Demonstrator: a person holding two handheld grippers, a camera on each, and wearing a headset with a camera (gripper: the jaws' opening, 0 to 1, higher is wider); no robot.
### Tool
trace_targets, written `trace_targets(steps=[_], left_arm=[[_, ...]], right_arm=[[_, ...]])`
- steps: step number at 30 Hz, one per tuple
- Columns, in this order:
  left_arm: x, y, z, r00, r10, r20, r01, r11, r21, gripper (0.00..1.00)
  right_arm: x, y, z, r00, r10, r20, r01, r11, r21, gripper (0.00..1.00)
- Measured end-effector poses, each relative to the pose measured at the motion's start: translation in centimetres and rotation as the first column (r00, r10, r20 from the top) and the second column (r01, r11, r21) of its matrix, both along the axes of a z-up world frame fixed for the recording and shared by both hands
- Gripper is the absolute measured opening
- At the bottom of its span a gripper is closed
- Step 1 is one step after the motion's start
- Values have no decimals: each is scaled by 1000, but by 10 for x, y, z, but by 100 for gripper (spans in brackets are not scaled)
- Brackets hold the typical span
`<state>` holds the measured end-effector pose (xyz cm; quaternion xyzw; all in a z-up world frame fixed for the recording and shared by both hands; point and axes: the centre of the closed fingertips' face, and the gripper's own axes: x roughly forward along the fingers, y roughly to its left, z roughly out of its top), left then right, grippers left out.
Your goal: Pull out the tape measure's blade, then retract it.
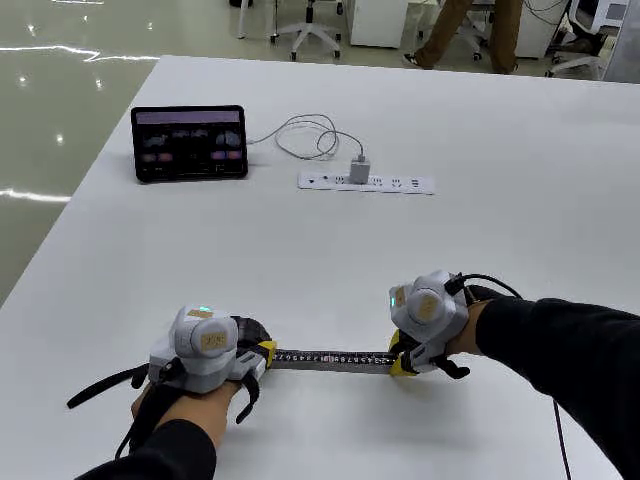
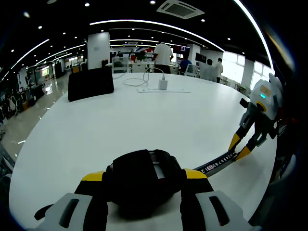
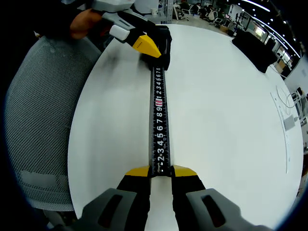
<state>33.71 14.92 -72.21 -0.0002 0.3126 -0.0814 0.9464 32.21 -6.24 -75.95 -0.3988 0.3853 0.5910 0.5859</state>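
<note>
A black tape measure case point(image 2: 144, 180) sits clamped between my left gripper's point(image 2: 144, 177) yellow-tipped jaws, low at the table's near edge point(image 1: 250, 345). Its dark blade point(image 1: 330, 358) with white numbers stretches flat across the table from the case to my right gripper point(image 1: 402, 360). In the right gripper view the blade point(image 3: 160, 125) runs straight away toward the case point(image 3: 164, 45), and my right gripper point(image 3: 160, 171) is shut on the blade's end. The right gripper also appears in the left gripper view point(image 2: 240, 147) at the far end of the blade point(image 2: 219, 163).
A dark tablet point(image 1: 189, 141) stands at the back left of the white table point(image 1: 480, 200). A white power strip point(image 1: 366, 183) with a plugged charger point(image 1: 359, 169) and looped cable lies mid-table. Office chairs and people are beyond the far edge.
</note>
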Motion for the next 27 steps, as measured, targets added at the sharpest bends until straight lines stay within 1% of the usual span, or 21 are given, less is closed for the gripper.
trace_targets(steps=[21,24,27], left_arm=[[0,0,0,1000,1,-1,-1,1000,-1,56],[0,0,0,1000,1,-1,-1,1000,-1,56],[0,0,0,1000,1,-1,-1,1000,-2,56]], right_arm=[[1,10,-2,1000,8,-1,-8,1000,8,12],[2,11,-3,1000,-8,-11,8,1000,11,12],[1,12,-3,1000,5,-11,-4,1000,16,12]])
